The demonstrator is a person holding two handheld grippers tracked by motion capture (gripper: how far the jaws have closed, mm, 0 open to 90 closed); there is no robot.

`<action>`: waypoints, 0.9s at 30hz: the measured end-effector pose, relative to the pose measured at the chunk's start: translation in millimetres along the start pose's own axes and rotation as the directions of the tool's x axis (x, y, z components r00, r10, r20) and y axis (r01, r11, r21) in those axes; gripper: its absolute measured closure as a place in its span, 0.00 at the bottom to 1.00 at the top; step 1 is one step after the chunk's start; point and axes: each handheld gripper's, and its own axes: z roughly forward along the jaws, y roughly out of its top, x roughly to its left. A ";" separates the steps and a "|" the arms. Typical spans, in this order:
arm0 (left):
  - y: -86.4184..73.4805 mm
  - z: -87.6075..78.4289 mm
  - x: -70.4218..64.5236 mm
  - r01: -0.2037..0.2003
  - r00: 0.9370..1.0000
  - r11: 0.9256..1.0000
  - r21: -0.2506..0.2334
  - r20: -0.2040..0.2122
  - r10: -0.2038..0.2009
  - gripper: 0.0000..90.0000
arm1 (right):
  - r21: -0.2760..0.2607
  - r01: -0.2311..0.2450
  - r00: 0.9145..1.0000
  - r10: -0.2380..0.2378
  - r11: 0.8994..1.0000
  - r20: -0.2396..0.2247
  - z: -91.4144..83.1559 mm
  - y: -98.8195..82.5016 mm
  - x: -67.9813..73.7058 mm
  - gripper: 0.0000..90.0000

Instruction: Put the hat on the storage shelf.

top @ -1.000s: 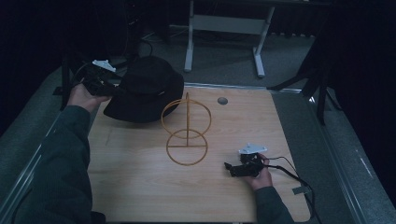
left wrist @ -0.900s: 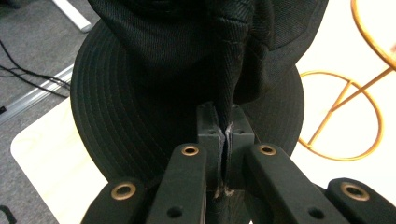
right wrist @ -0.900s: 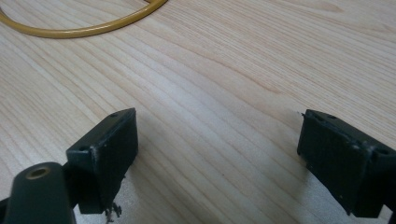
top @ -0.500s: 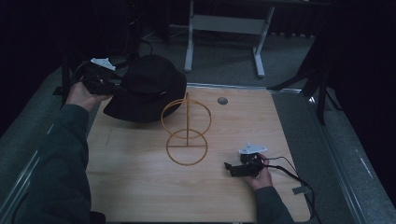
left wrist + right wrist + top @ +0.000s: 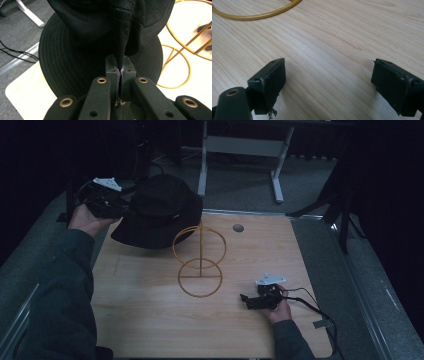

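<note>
1. My left gripper (image 5: pixel 112 205) pinched a fold of the black twill hat (image 5: pixel 160 212), stitched brim round, held over the table's far-left corner.
2. Gold wire stand (image 5: pixel 200 260): two hoops w/ a post.
3. Right gripper (image 5: pixel 252 301) sat wide open, empty, on the pale wood-grain table (image 5: pixel 150 310); grey carpet beyond.
</note>
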 end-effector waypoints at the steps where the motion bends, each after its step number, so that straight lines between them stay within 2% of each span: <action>1: 0.3 -0.4 -0.4 0.006 1.000 1.000 -0.005 0.005 -0.006 0.98 | 0.001 0.001 1.000 -0.001 1.000 0.000 0.0 0.0 -0.1 0.14; 14: 4.7 -6.4 -1.2 0.006 1.000 1.000 -0.022 0.014 -0.006 0.98 | -0.001 0.001 1.000 -0.001 1.000 0.000 0.1 0.0 -0.1 0.13; 27: 4.9 -14.7 4.4 0.018 1.000 0.999 -0.030 -0.010 -0.018 0.98 | -0.003 0.001 1.000 -0.001 1.000 0.000 0.2 0.0 -0.1 0.14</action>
